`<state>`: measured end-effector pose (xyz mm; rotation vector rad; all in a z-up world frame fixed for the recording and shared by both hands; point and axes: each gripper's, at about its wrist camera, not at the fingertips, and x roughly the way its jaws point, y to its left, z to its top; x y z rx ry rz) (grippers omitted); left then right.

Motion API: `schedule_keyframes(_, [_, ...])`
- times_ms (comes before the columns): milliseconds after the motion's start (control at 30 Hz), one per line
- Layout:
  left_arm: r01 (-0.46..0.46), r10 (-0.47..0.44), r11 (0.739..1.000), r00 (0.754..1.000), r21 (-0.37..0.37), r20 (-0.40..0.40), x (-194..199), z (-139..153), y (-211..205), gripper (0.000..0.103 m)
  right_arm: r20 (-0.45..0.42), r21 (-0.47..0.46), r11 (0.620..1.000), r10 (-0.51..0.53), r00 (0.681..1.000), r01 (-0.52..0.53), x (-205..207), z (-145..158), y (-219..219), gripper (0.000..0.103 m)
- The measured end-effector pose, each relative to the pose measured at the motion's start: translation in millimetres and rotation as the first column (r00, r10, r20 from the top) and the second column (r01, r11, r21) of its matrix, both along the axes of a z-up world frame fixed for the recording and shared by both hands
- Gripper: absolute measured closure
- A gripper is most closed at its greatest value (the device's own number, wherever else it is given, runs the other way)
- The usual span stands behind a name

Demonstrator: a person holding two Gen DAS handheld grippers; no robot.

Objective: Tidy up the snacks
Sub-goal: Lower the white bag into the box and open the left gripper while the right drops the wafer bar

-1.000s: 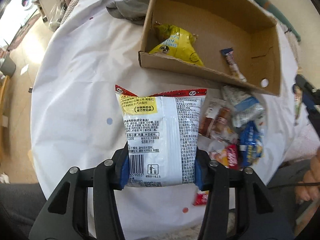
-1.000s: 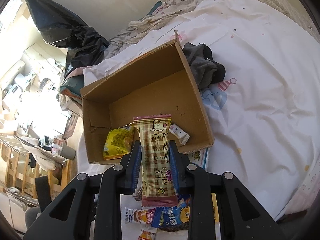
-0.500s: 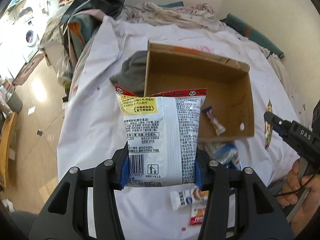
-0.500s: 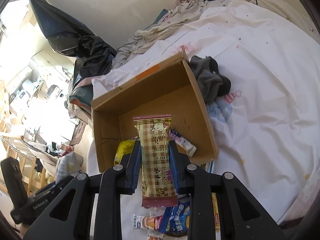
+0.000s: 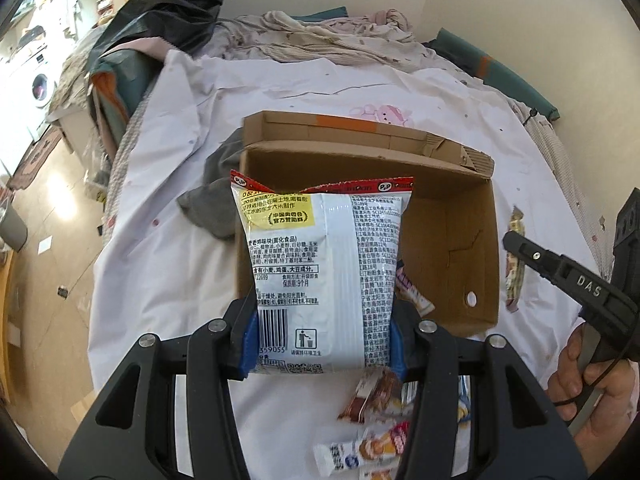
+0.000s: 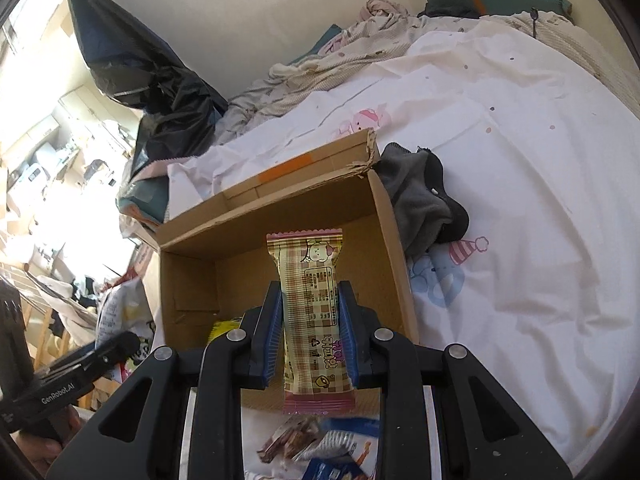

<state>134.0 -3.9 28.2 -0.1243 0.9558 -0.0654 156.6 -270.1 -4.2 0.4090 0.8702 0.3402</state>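
Left gripper [image 5: 322, 340]: at the bottom centre of the left wrist view, pointing down toward the bed; its jaws are clenched on the lower part of a white snack bag [image 5: 320, 276].
White snack bag: stands upright in the frame, long axis running bottom to top, red sealed edge uppermost, barcode at the lower left; it overlaps the left wall of the cardboard box [image 5: 452, 216].
Right gripper [image 6: 310, 334]: at the bottom centre of the right wrist view, tilted down toward the box; its jaws grasp a checked snack bar [image 6: 314, 312] by its long sides.
Checked snack bar: long axis bottom to top, pink crimped ends, upper end over the open box.
Person's hand [image 5: 592, 392]: at the lower right of the left wrist view, around the handle of the other gripper.
Surface: a bed with a white printed sheet [image 6: 520, 216]; the open box lies on it, a grey cloth [image 6: 420, 204] touching its side.
Loose snacks [image 5: 376, 424]: on the sheet below the box.
Room: black plastic bag [image 6: 148, 76] at the upper left, rumpled bedding along the wall.
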Motion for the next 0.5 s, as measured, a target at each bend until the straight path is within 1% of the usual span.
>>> schedule_keyframes(200, [0.044,-0.044,0.999,0.999,0.014,-0.001,27.7,-25.2,-21.6,0.057,-0.053,-0.033,0.999,0.02,0.998,-0.022,15.2,-16.5,10.6,0.075])
schedule_keyframes(333, [0.086,-0.086,0.996,0.996,0.024,-0.013,35.1,-44.7,-31.4,0.057,-0.067,-0.067,0.996,0.048,0.997,-0.053,15.4,-24.0,19.0,0.075])
schedule_keyframes(500, [0.09,-0.089,0.996,0.995,0.025,-0.033,40.5,-58.8,-33.3,0.056,-0.106,-0.077,0.994,0.071,0.992,-0.08,19.1,-35.5,23.6,0.075])
